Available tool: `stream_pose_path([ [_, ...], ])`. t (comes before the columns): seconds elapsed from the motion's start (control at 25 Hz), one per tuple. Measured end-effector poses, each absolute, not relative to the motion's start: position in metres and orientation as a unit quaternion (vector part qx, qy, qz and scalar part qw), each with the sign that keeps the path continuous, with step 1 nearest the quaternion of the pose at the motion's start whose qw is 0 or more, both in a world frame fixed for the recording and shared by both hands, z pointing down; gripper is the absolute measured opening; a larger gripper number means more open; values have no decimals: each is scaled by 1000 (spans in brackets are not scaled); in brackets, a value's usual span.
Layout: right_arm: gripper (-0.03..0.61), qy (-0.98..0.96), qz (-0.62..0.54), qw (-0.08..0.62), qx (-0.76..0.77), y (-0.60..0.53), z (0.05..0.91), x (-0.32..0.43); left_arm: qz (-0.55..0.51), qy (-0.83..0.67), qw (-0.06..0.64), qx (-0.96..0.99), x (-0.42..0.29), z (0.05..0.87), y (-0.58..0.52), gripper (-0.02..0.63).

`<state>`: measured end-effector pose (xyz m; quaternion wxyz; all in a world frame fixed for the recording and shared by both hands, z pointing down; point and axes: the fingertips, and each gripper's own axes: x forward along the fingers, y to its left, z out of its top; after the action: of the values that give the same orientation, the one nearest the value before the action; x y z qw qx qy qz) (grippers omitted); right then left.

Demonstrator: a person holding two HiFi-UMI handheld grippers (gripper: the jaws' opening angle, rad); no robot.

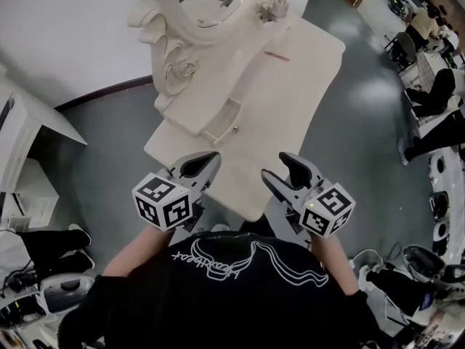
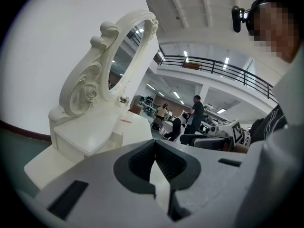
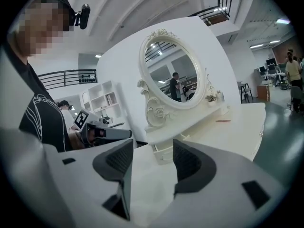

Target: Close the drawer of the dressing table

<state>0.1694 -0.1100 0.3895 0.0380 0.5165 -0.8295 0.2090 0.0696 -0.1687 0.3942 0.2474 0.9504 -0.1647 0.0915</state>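
A cream dressing table (image 1: 290,100) stands ahead of me, with an oval mirror (image 1: 211,6) on a carved stand. A small drawer (image 1: 221,122) under the mirror stand is pulled out; it also shows in the right gripper view as the drawer (image 3: 164,152). Both grippers hover over the table's near edge, short of the drawer and apart from it. My left gripper (image 1: 212,158) has its fingertips together with nothing in them (image 2: 155,144). My right gripper (image 1: 273,164) is open and empty, and the drawer shows through the gap in its jaws (image 3: 153,158).
A thin red pen (image 1: 276,55) and a small ornament (image 1: 272,7) lie on the far tabletop. A white shelf unit (image 1: 29,122) stands at the left. Seated people (image 1: 436,86) and desks fill the right side, and equipment (image 1: 429,260) sits on the floor near my feet.
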Motion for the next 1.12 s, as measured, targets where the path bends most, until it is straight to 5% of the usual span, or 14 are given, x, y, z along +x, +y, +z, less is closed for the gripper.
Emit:
stream_pose_path([
  [1.12,216,-870,223,208,386,-213,532,170,90,-370,321,867,37,467,-202,4],
])
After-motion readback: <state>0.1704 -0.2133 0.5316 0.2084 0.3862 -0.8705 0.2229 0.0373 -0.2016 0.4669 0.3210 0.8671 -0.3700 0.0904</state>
